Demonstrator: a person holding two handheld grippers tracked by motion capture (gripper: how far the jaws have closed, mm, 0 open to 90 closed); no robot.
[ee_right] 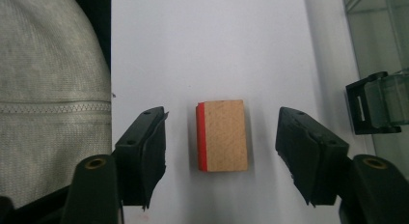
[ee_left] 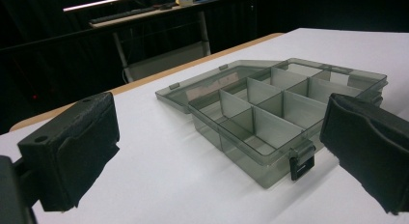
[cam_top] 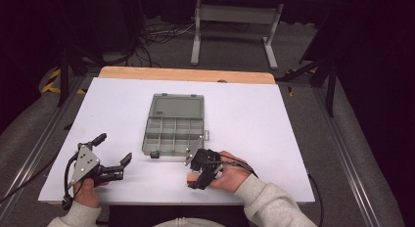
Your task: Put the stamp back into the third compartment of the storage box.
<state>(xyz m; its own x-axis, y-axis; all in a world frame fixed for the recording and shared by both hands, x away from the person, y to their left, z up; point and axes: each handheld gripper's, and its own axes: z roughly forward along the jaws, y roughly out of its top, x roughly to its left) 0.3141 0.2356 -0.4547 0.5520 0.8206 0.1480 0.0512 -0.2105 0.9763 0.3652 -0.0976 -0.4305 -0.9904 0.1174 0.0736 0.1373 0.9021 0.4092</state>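
1. A white surface [cam_top: 254,114] with a pale wooden strip [cam_top: 186,74] along its far edge.
2. Grey floor [cam_top: 303,46] beyond and to both sides.
3. A tangle of dark cables [cam_top: 156,38] on the floor past the far edge.
4. A light grey metal stand [cam_top: 235,14] on two feet, behind the cables.
5. Yellow-and-black tape [cam_top: 51,80] on the floor at far left.
6. A metal rail [cam_top: 342,153] alongside the surface's right side.
7. A distant bench [ee_left: 144,14] in the dark background of the left gripper view.

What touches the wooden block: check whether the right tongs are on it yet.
Apart. In the right gripper view the right tongs stand open, and bare white table shows on both sides between the jaws and the block.
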